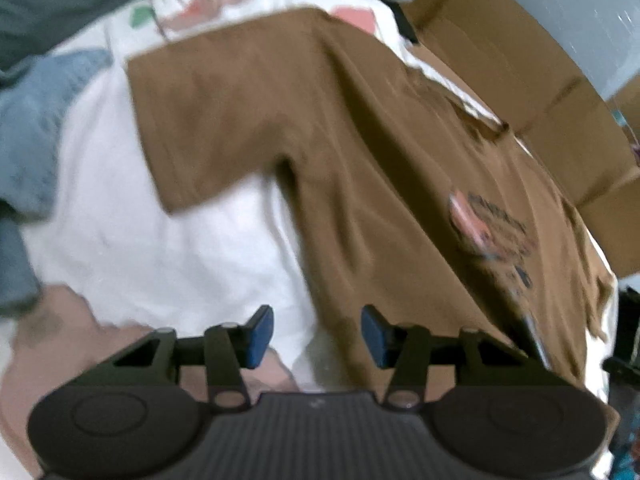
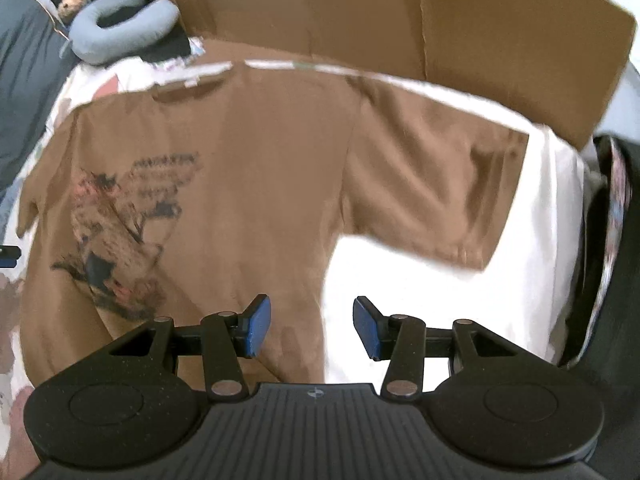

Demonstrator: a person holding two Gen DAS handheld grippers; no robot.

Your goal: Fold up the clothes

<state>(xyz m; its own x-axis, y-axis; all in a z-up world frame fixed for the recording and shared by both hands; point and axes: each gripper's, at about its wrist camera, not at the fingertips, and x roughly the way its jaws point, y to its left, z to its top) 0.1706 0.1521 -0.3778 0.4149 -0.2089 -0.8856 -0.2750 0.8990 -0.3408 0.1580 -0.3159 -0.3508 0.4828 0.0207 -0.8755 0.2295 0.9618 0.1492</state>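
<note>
A brown T-shirt (image 2: 248, 200) with a printed picture on its chest lies spread flat, both short sleeves out, on a white sheet (image 2: 400, 280), with cardboard (image 2: 460, 40) standing along its collar side. The left gripper (image 1: 317, 336) hangs above the shirt's lower side edge with its blue pads apart and nothing between them. The right gripper (image 2: 312, 328) hangs above the opposite side edge, below the sleeve, likewise apart and empty.
</note>
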